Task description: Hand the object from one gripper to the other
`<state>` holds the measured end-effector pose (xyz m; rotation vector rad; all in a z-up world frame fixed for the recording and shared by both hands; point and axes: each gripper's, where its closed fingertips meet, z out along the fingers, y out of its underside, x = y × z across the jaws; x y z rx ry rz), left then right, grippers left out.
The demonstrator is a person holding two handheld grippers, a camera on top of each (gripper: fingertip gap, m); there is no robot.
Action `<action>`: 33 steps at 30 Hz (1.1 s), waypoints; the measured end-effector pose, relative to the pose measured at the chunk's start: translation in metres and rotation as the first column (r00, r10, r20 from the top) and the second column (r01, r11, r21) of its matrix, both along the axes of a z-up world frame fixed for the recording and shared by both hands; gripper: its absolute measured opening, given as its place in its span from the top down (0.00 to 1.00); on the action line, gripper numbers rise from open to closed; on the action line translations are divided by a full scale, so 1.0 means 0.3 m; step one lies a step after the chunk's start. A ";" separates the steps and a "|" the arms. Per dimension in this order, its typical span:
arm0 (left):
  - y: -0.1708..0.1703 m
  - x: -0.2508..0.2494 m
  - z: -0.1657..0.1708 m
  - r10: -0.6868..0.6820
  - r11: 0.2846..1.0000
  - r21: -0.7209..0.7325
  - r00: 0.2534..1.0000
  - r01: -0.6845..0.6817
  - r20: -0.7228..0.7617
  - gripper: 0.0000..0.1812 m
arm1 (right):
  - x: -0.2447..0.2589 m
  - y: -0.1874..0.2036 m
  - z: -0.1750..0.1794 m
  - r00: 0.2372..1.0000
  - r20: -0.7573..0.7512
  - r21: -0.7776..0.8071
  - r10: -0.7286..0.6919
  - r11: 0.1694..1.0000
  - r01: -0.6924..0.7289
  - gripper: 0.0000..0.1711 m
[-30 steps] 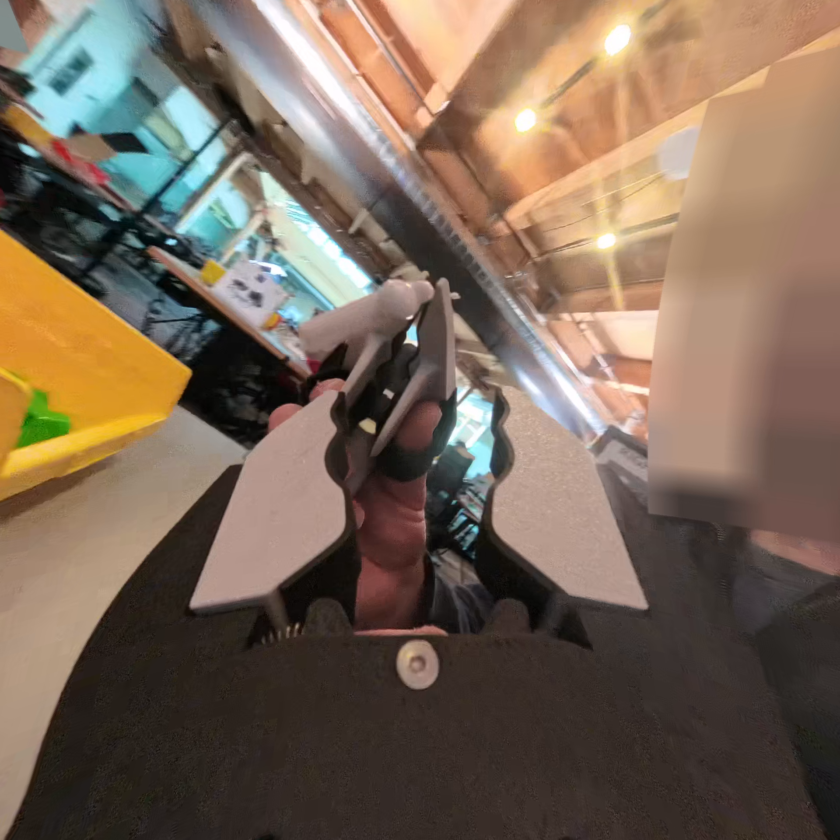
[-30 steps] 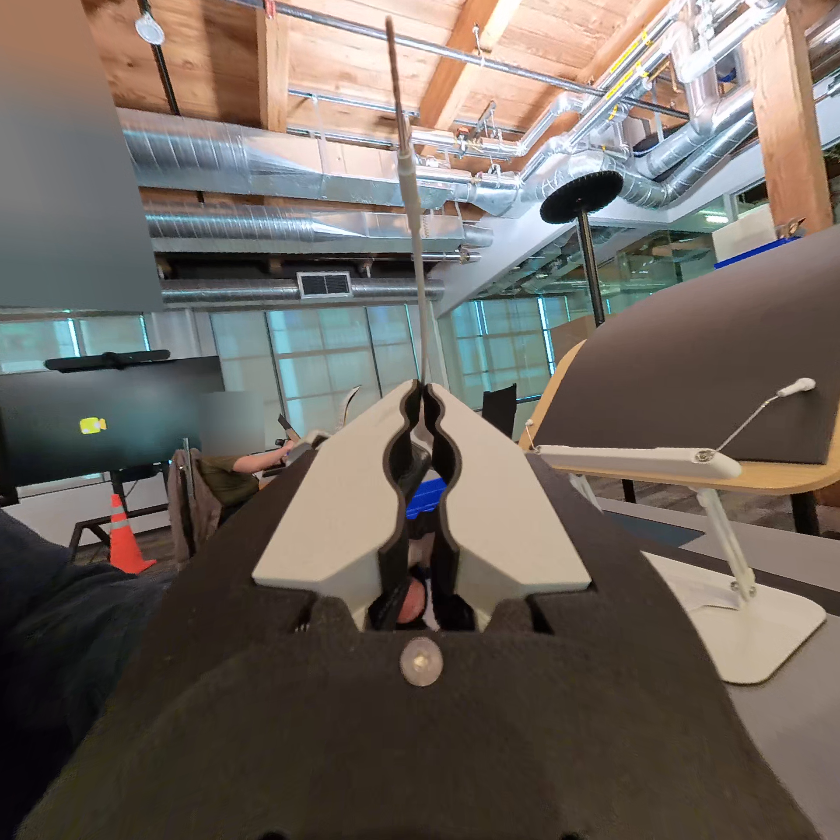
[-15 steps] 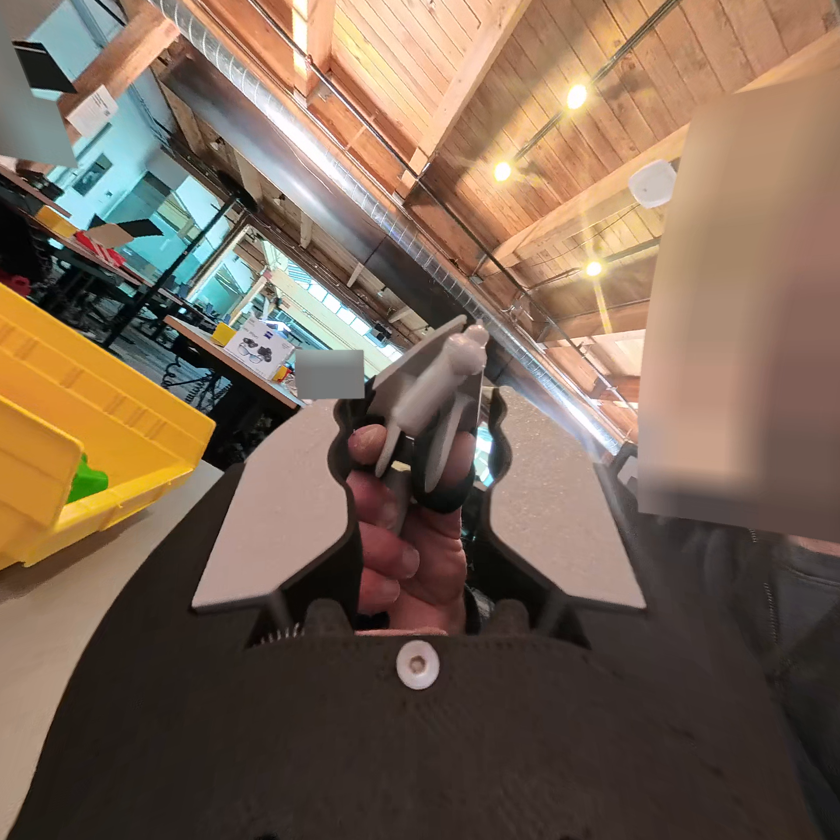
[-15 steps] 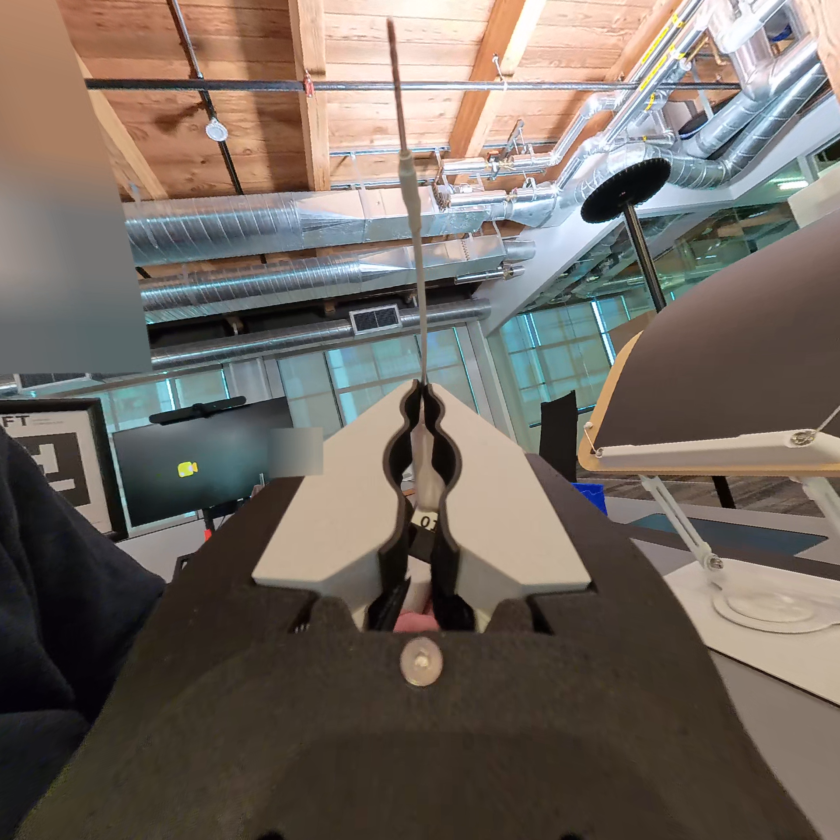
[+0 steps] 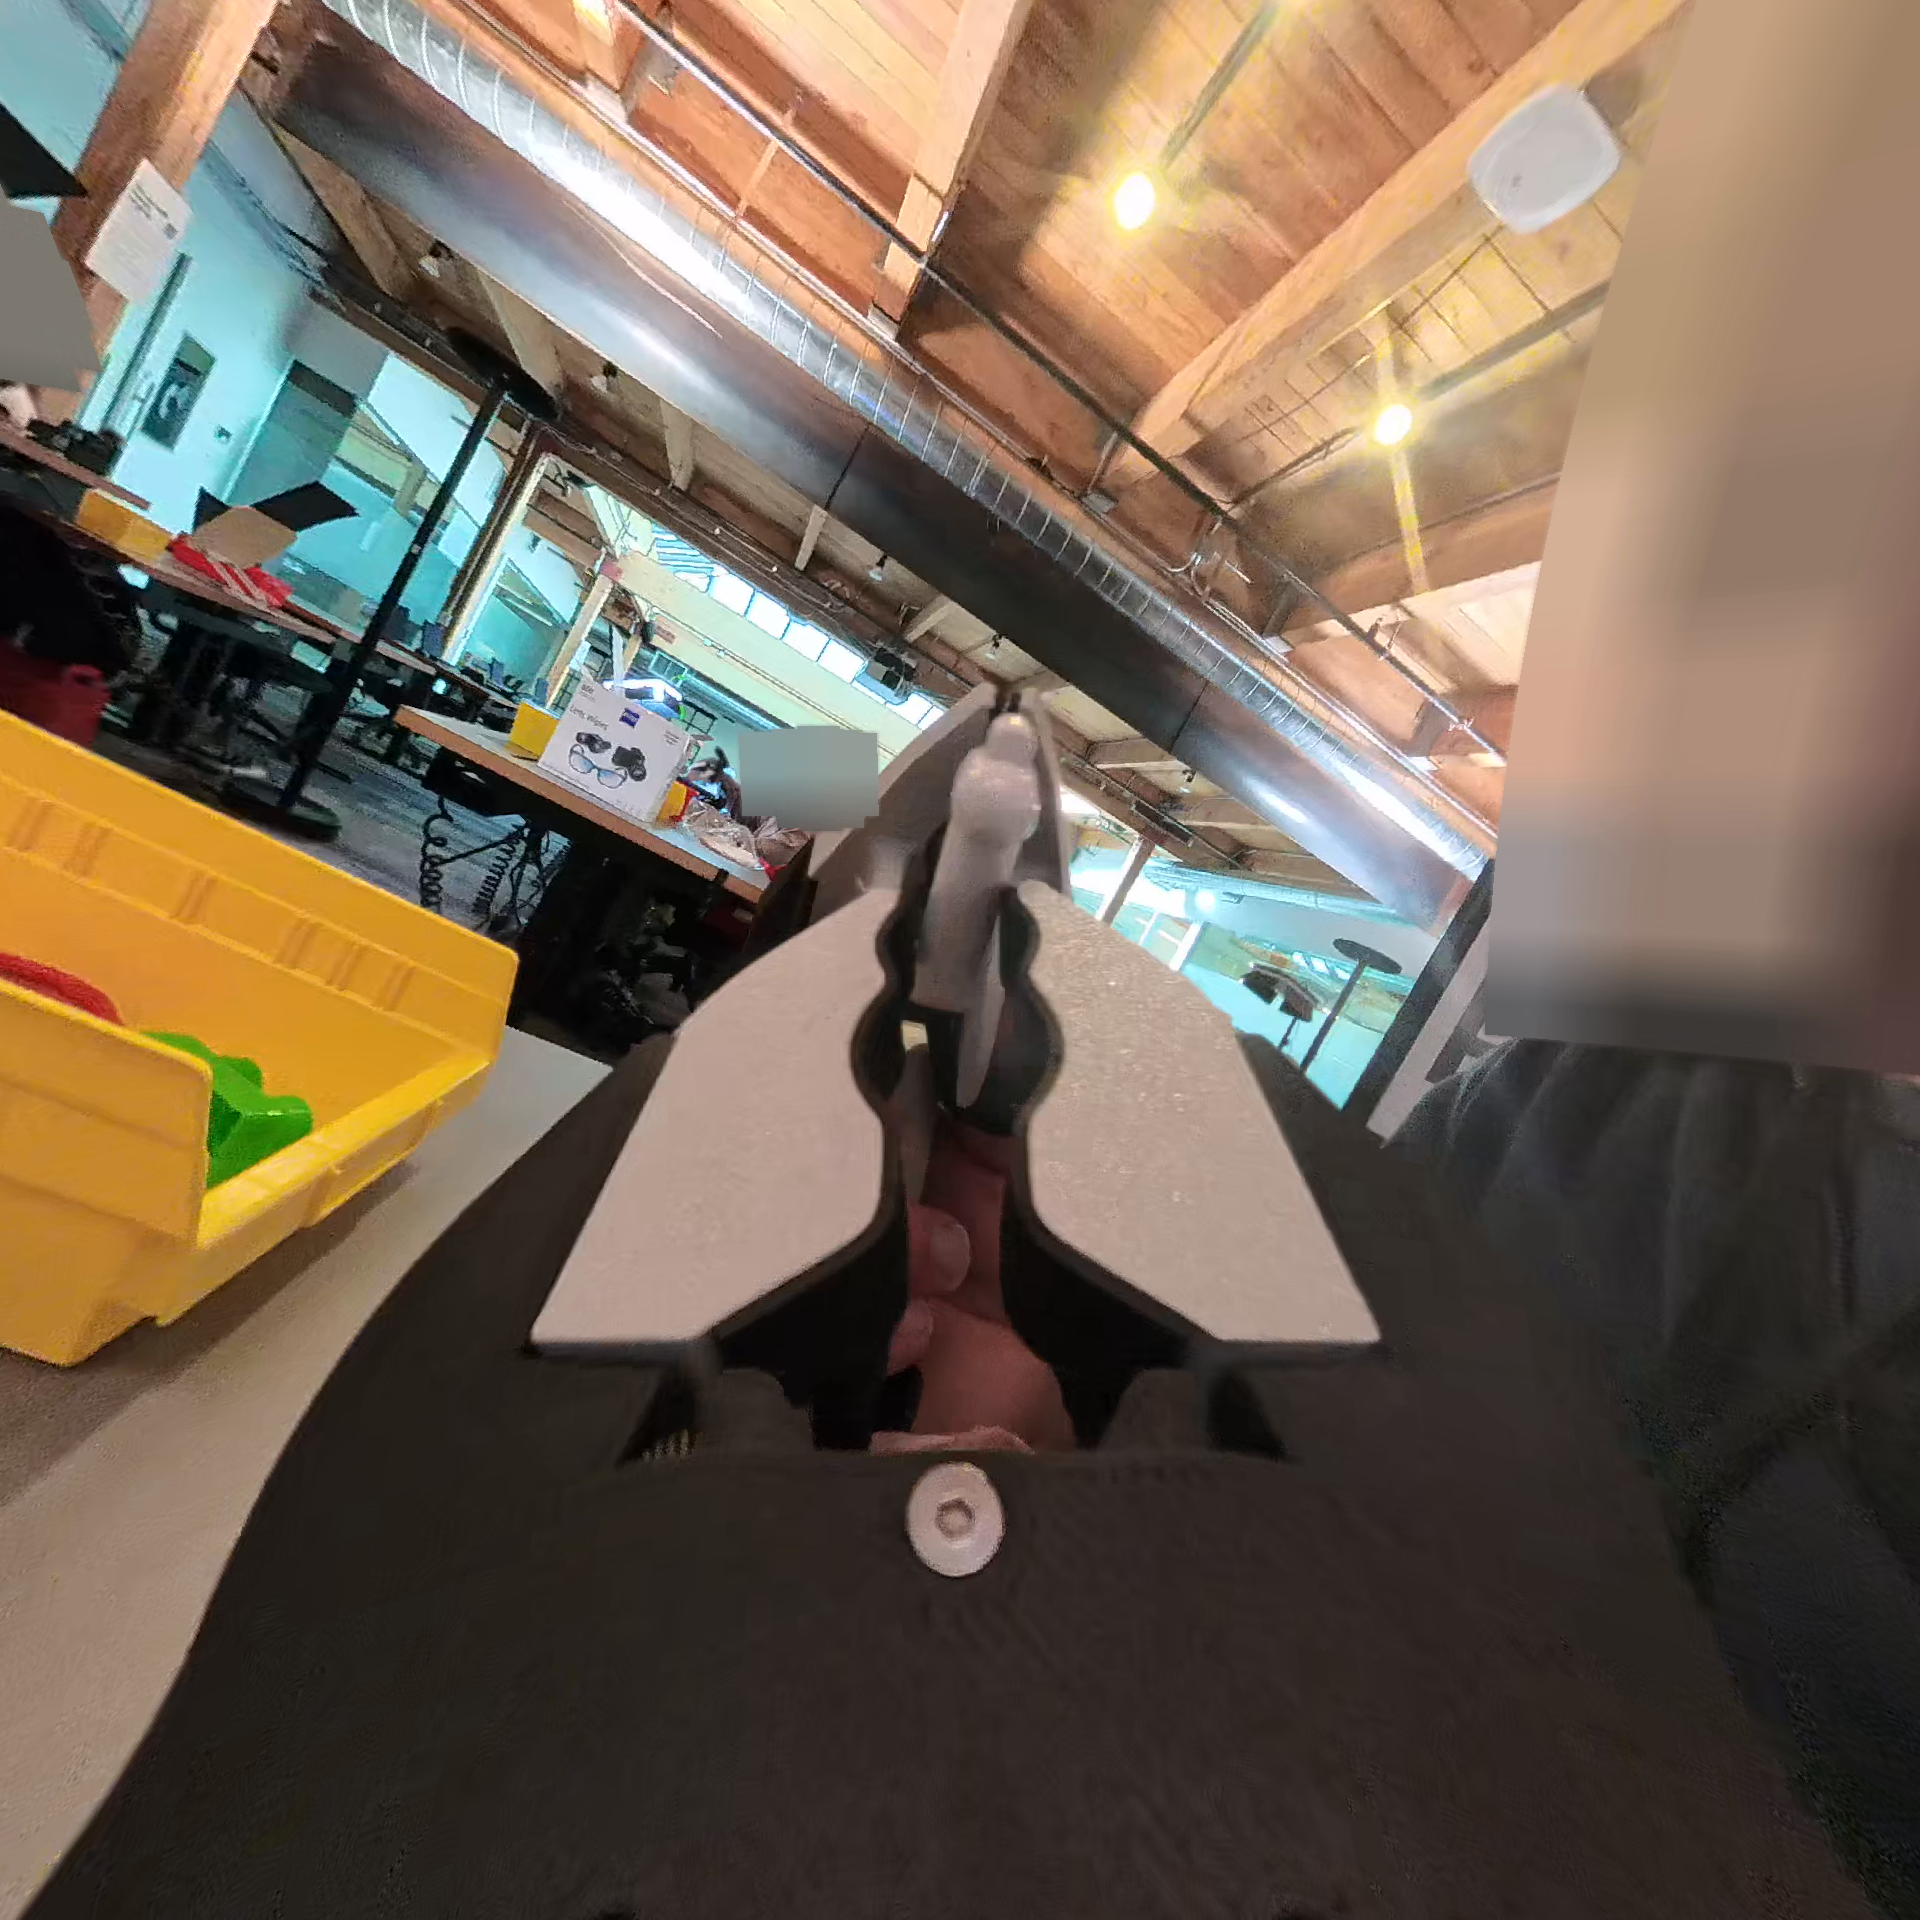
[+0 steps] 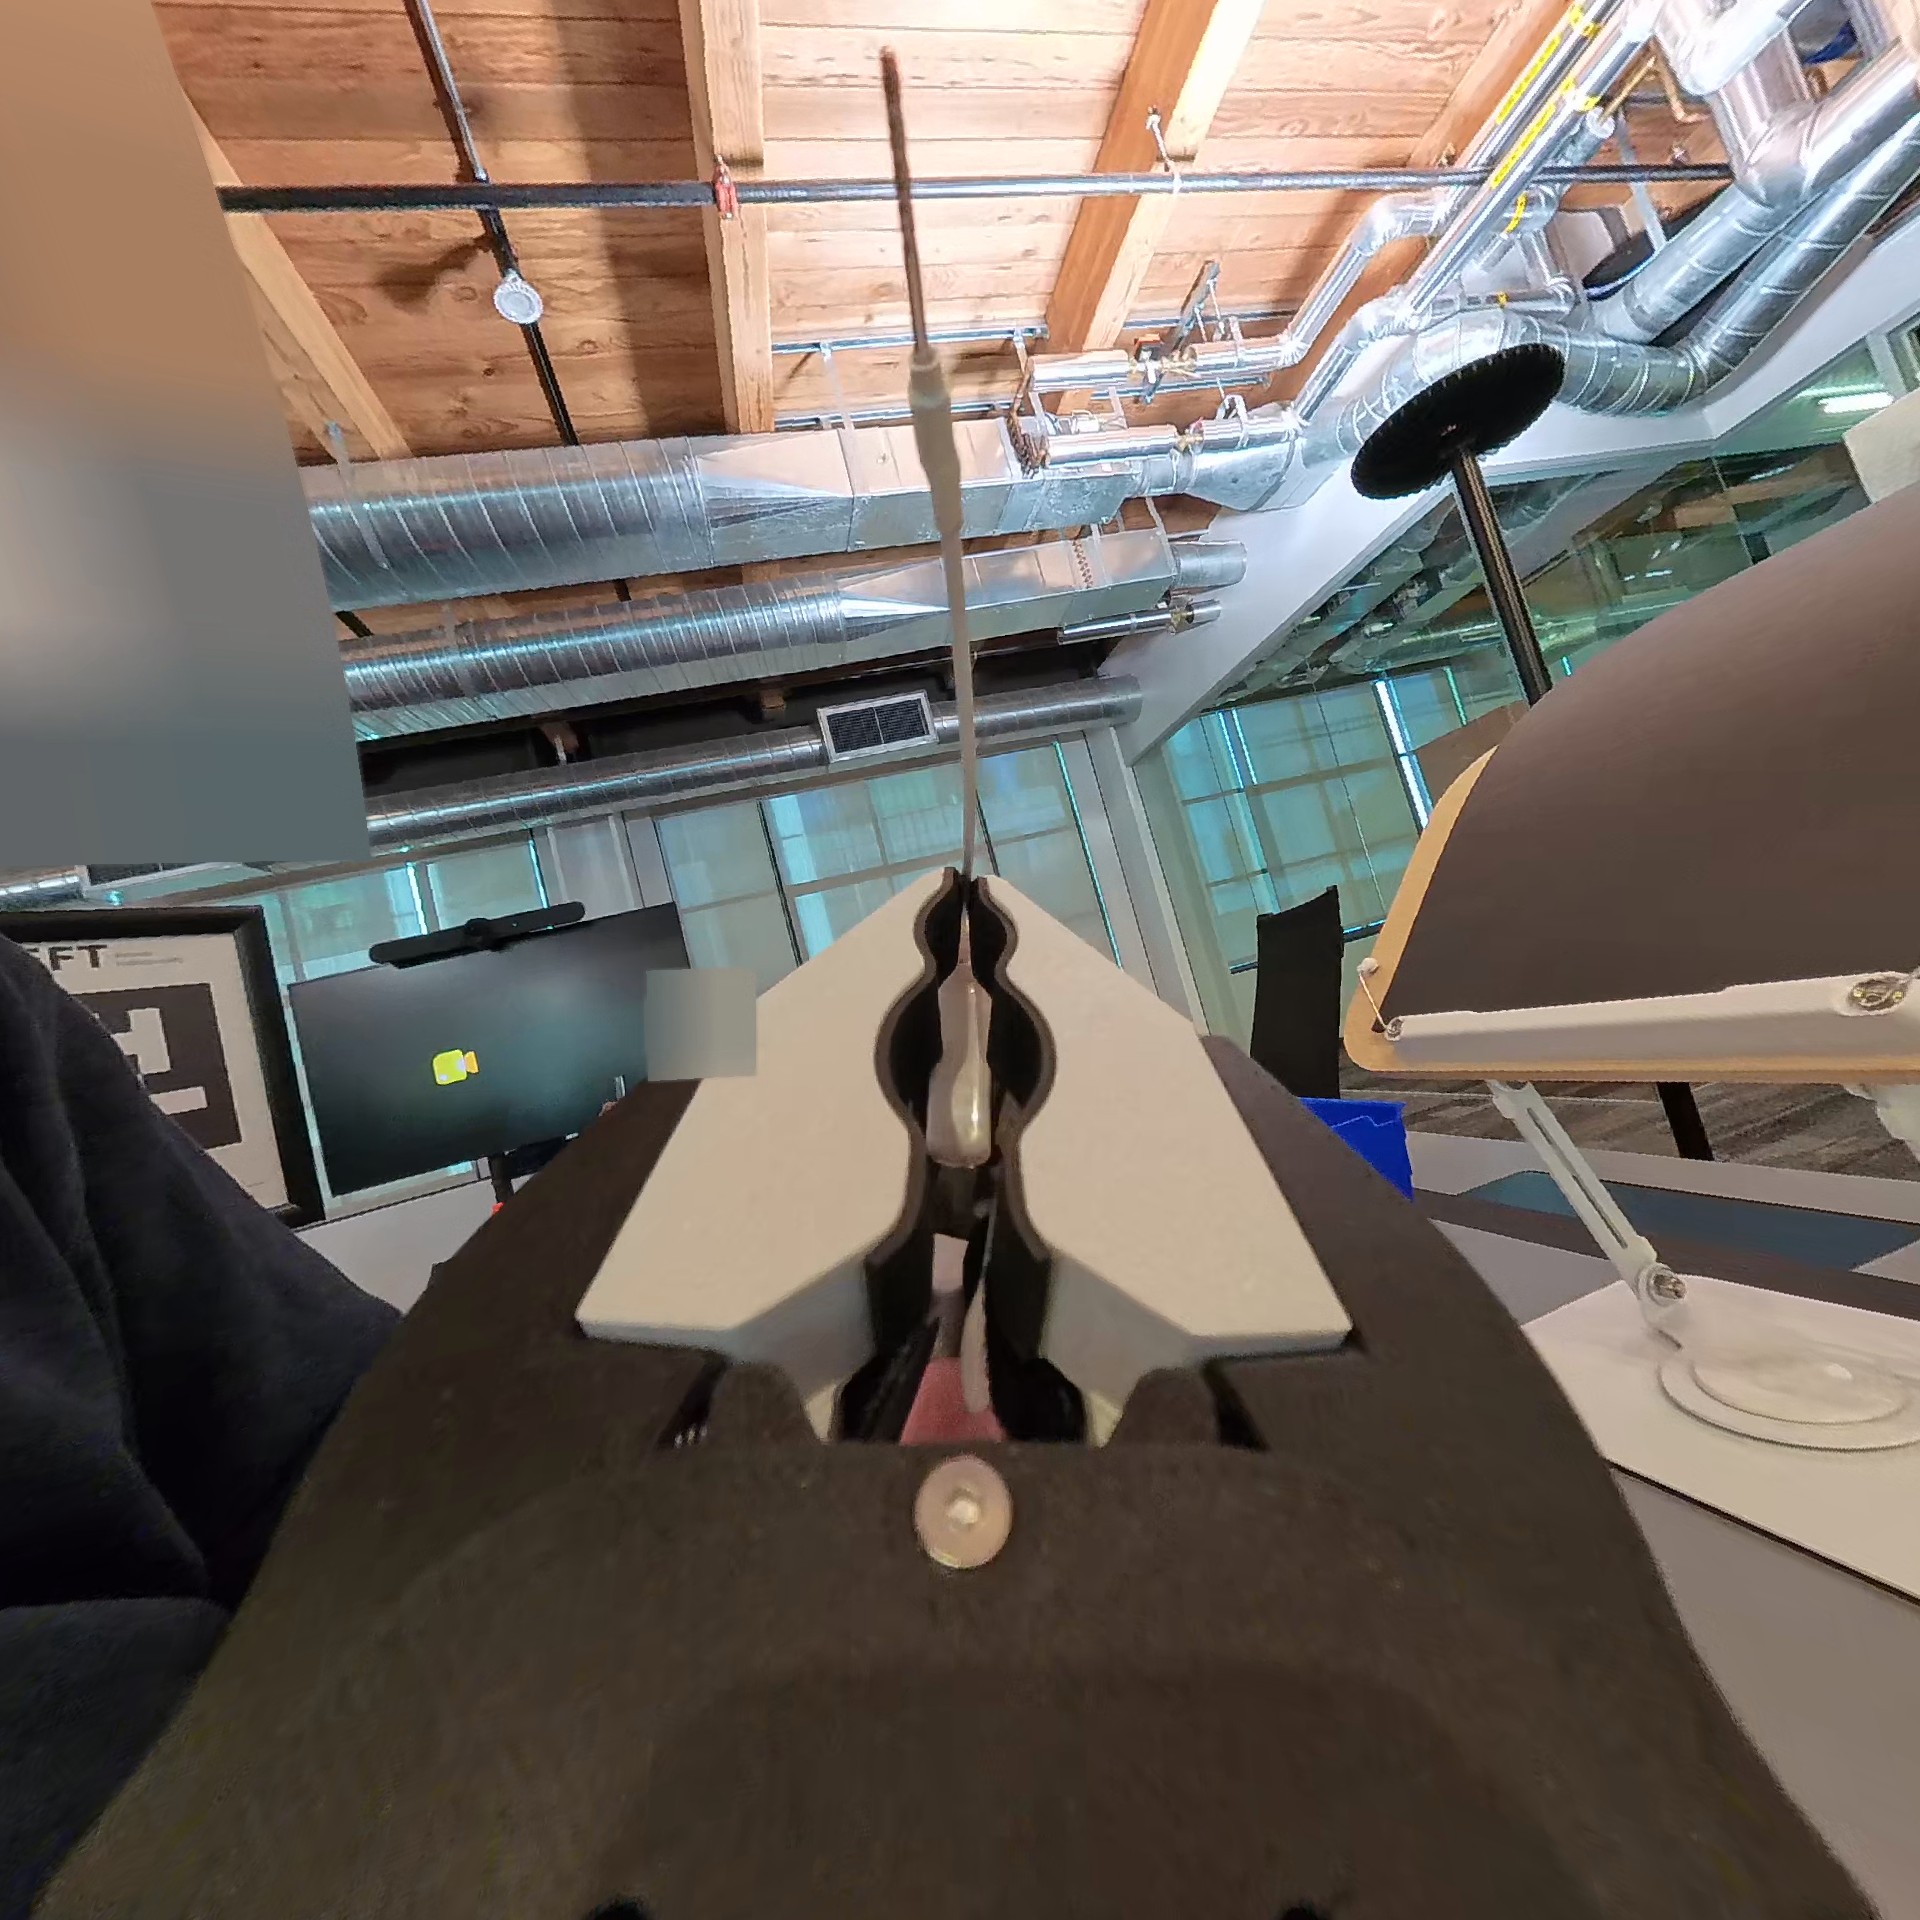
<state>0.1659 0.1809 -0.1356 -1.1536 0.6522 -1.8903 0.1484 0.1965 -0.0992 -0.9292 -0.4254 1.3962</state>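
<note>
The object is a slim tool with a white handle point(image 6: 961, 1091) and a thin rod ending in a dark tip point(image 6: 906, 187). My right gripper point(image 6: 961, 883) is shut on the handle, and the rod points up toward the ceiling. In the left wrist view, the tool's white handle end point(image 5: 977, 873) sits between the tips of my left gripper point(image 5: 961, 899), whose jaws have narrowed onto it. The right gripper's grey fingers point(image 5: 904, 800) show just behind it. A hand point(image 5: 956, 1351) shows below, between the left fingers.
A yellow bin point(image 5: 312, 987) holding a green block point(image 5: 249, 1122) stands on the table at the left. A white desk lamp base point(image 6: 1766, 1382) and a dark curved board point(image 6: 1714, 883) are at the right. A person's dark sleeve point(image 6: 104, 1299) is close on the left.
My left gripper's jaws went from wide open to closed around the tool's white handle end. The right gripper stayed shut on the tool and tilted further up.
</note>
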 end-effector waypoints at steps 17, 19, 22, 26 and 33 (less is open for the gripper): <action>0.150 -0.133 0.005 0.614 0.712 0.625 0.716 -0.320 -0.332 0.94 | 0.001 -0.014 -0.182 0.930 0.363 -0.177 0.061 0.984 0.005 0.79; 0.178 -0.166 0.019 0.741 0.562 0.769 0.599 -0.305 -0.304 0.94 | -0.005 -0.036 -0.175 0.906 0.422 -0.152 0.038 0.988 0.030 0.78; 0.216 -0.202 0.036 0.895 0.306 0.924 0.399 -0.228 -0.198 0.94 | -0.023 -0.025 -0.120 0.882 0.467 -0.092 -0.056 0.989 0.112 0.79; 0.207 -0.192 0.061 0.968 0.034 0.997 0.250 -0.071 -0.016 0.94 | -0.061 0.029 -0.081 0.863 0.488 -0.056 -0.131 0.982 0.180 0.78; 0.200 -0.162 0.048 0.962 -0.260 0.946 0.142 0.195 0.235 0.94 | -0.109 0.059 -0.060 0.895 0.445 -0.159 -0.035 0.980 0.118 0.76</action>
